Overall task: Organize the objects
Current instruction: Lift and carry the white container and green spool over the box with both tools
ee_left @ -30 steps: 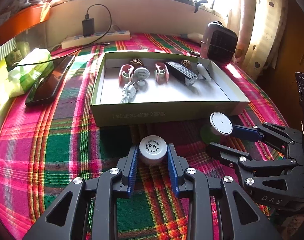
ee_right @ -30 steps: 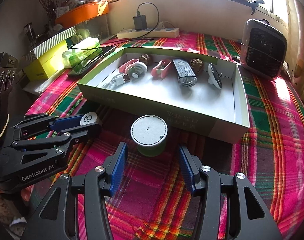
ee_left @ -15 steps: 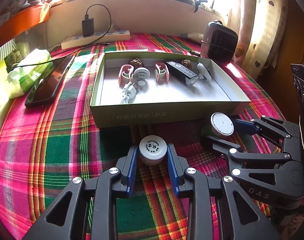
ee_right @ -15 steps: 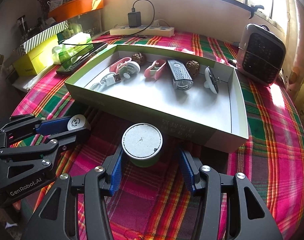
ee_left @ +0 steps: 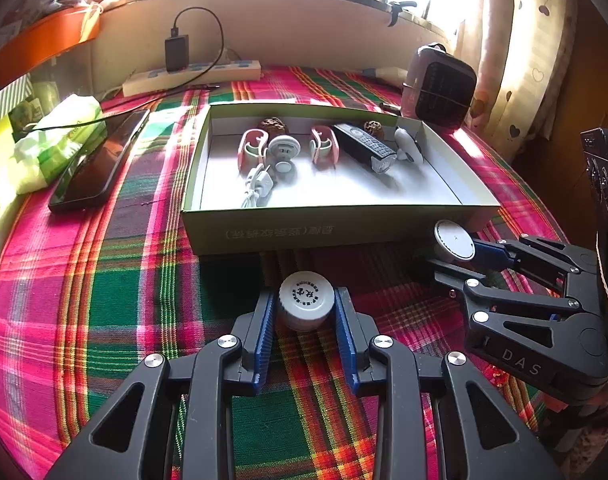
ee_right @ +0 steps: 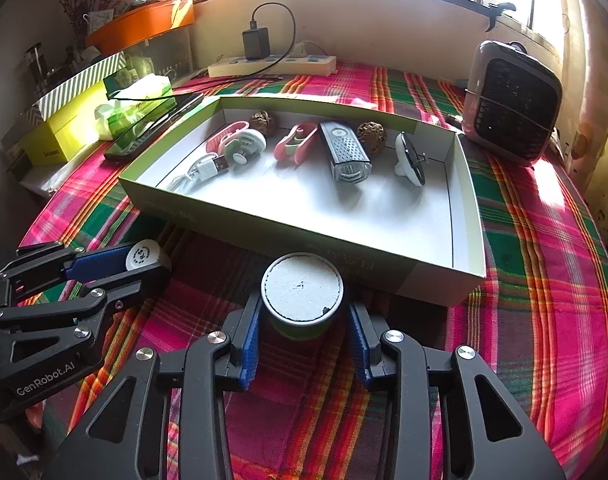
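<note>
A small white bottle with a printed cap [ee_left: 307, 300] stands on the plaid cloth in front of the box, and my left gripper [ee_left: 305, 314] is shut on it. The same bottle [ee_right: 143, 255] shows at the left of the right wrist view. A green can with a white lid [ee_right: 302, 296] sits between the blue pads [ee_right: 251, 330] of my right gripper [ee_right: 302, 326]. Its jaws are closing and both pads touch the can's sides. The open green box [ee_left: 323, 236] holds pink clips, a white cable, a black lamp [ee_right: 345, 156] and other small items.
Left of the box lie a black phone [ee_left: 100, 160] and a green tissue pack [ee_left: 52, 144]. A power strip [ee_left: 192, 76] with a charger runs along the back wall. A small heater [ee_right: 511, 100] stands at the back right. Yellow boxes [ee_right: 64, 132] sit at the far left.
My right gripper moved forward until the green can sat between its fingers, then its jaws closed in against the can. The left gripper and its bottle have not moved.
</note>
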{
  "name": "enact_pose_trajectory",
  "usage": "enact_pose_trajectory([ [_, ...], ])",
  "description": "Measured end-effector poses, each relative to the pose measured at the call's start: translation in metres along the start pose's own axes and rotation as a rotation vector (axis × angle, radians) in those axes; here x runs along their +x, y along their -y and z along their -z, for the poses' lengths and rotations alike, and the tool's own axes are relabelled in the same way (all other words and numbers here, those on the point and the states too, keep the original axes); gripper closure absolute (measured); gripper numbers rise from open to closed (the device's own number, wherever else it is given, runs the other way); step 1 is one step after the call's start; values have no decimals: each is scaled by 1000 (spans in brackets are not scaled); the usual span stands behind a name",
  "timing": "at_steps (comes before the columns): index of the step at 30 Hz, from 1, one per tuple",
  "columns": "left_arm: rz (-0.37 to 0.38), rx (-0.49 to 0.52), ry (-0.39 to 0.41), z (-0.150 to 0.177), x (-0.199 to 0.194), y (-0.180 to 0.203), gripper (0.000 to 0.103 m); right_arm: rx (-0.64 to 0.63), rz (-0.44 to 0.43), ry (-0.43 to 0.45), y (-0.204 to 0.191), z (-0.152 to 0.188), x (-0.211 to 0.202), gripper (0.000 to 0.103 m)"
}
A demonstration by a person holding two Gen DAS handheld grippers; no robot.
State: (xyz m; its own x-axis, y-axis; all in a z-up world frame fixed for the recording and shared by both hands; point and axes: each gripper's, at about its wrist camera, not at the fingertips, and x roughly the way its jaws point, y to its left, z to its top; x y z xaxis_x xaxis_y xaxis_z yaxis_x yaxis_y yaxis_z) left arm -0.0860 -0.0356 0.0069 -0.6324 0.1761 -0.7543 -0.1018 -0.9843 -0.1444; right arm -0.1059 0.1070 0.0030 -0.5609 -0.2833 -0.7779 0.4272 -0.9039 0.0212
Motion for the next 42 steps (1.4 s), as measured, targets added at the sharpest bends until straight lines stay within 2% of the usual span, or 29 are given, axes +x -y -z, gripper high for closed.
enact_pose_trajectory([
  [26, -13, 9, -4, 0, -1, 2, 77, 32, -47, 29, 2, 7, -10, 68],
  [42, 14, 42, 38, -17, -25, 12, 77, 43, -52, 85, 10, -4, -33, 68],
])
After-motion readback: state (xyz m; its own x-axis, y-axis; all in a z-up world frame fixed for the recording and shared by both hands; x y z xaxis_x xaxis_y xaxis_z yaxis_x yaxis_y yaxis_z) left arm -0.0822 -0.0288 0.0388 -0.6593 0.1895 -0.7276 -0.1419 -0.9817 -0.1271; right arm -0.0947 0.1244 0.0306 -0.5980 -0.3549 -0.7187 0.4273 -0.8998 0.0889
